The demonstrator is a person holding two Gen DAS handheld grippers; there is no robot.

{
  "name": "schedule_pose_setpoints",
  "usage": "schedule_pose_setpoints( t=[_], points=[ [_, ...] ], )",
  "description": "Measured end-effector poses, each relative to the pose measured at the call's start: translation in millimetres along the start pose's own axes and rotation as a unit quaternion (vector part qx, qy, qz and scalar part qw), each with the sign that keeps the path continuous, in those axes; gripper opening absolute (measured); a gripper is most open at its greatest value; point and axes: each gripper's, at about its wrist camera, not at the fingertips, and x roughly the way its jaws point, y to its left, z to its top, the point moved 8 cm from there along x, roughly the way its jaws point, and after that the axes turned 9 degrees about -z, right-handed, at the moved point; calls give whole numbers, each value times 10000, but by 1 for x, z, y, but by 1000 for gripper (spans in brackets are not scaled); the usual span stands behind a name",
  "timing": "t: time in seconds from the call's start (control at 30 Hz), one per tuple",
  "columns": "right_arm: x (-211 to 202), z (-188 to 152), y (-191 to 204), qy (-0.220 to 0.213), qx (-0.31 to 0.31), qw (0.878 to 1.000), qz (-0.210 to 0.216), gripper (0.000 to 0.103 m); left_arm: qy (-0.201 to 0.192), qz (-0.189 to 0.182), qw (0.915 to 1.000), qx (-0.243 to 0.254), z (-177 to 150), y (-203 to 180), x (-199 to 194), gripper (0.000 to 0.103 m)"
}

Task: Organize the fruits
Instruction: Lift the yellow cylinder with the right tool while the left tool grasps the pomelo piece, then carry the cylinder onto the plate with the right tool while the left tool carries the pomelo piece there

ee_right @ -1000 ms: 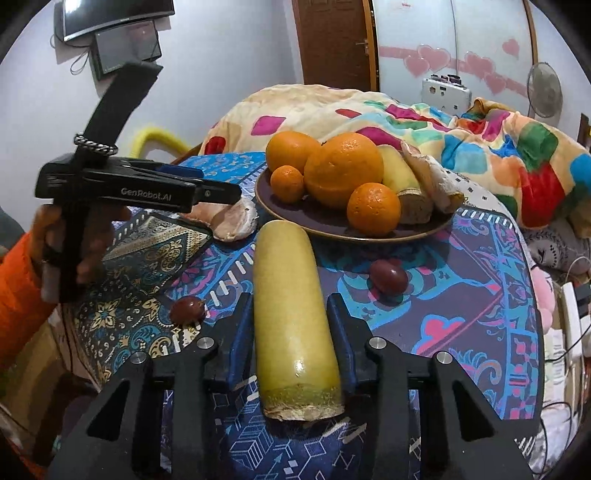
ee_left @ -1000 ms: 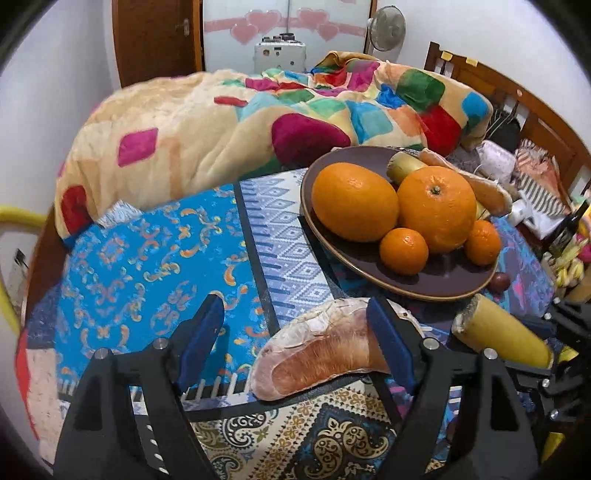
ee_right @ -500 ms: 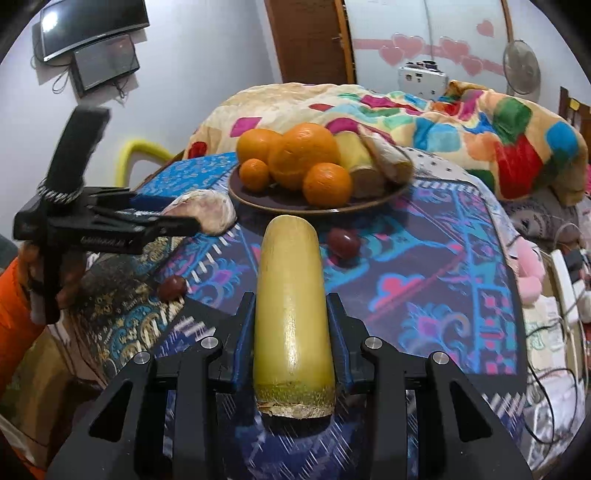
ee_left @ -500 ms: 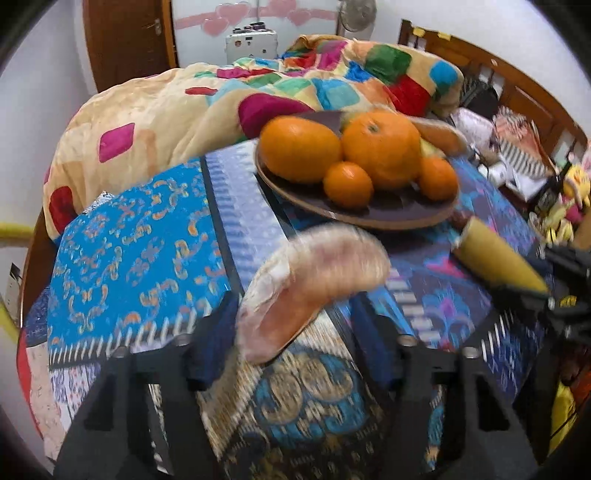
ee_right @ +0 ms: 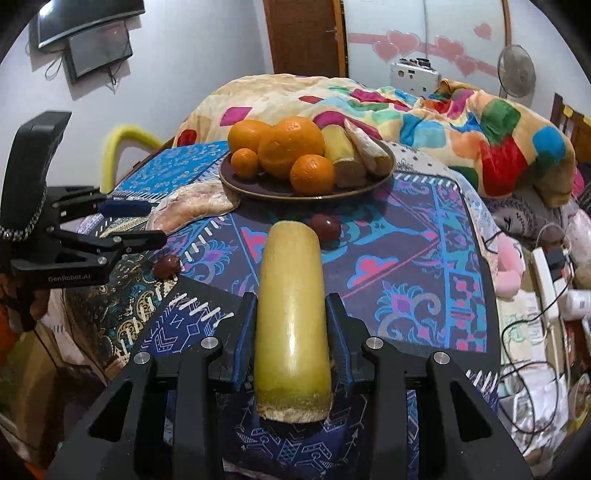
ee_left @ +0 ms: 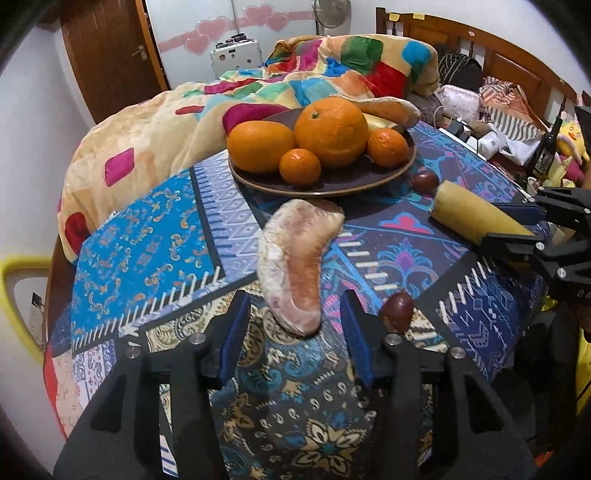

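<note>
White walls [ee_right: 192,55] — brown door [ee_right: 304,35]

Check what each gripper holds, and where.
Right gripper clamps the yellow stalk section near its cut end. Left gripper is closing around the lower end of the pomelo segment, pads not touching yet.

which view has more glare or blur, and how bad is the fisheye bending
Right wrist view: a long glare streak runs down the glossy yellow stalk, and everything is sharp. Left wrist view: no blur either, soft highlights on the large orange. Both bend strongly at the rim, with dark corners.
</note>
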Motion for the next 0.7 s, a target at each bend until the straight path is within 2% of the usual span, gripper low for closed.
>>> schedule_pose_setpoints(
  t=[0.33, 0.4, 0.57, 0.7],
  points=[
    [10, 7, 1, 136, -249, 9996, -38, 36, 75, -213, 9997, -14, 22, 6, 28, 52],
    [11, 6, 1, 146, -284, 9995, -28, 36, 21, -241, 9997, -97, 25, 7, 32, 48],
    [13, 7, 3, 65, -328, 9994, -52, 35, -148, -246, 9994, -189, 25, 6, 32, 45],
    [11, 7, 4, -11, -343, 9994, -96, 35, -220, -106, 9995, -186, 22, 5, 23, 38]
  ],
)
